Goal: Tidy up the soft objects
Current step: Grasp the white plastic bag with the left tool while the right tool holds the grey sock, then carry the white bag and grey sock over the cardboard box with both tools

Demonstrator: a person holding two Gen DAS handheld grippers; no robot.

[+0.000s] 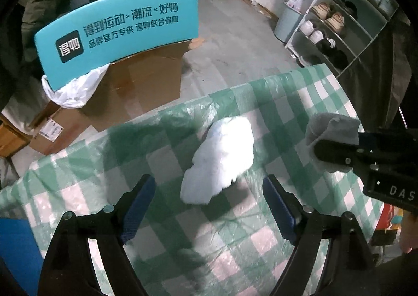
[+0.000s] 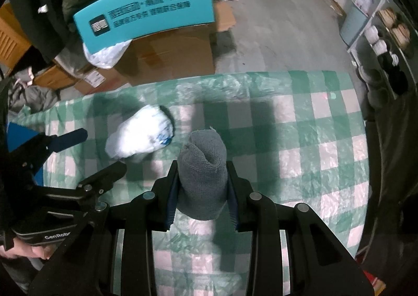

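A white rolled sock bundle (image 1: pixel 219 160) lies on the green-and-white checked tablecloth (image 1: pixel 261 243); it also shows in the right wrist view (image 2: pixel 141 136). My left gripper (image 1: pixel 209 207) is open, its jaws wide apart just short of the white bundle, not touching it. My right gripper (image 2: pixel 202 186) is shut on a grey rolled sock (image 2: pixel 203 165) and holds it above the cloth (image 2: pixel 313 139). The grey sock (image 1: pixel 329 129) and right gripper show at the right edge of the left wrist view.
Beyond the table's far edge stand cardboard boxes (image 1: pixel 146 79) and a teal box (image 1: pixel 117 32) with white plastic bags. A shoe rack (image 1: pixel 337 27) stands at the far right. Bare floor (image 1: pixel 235 42) lies between them.
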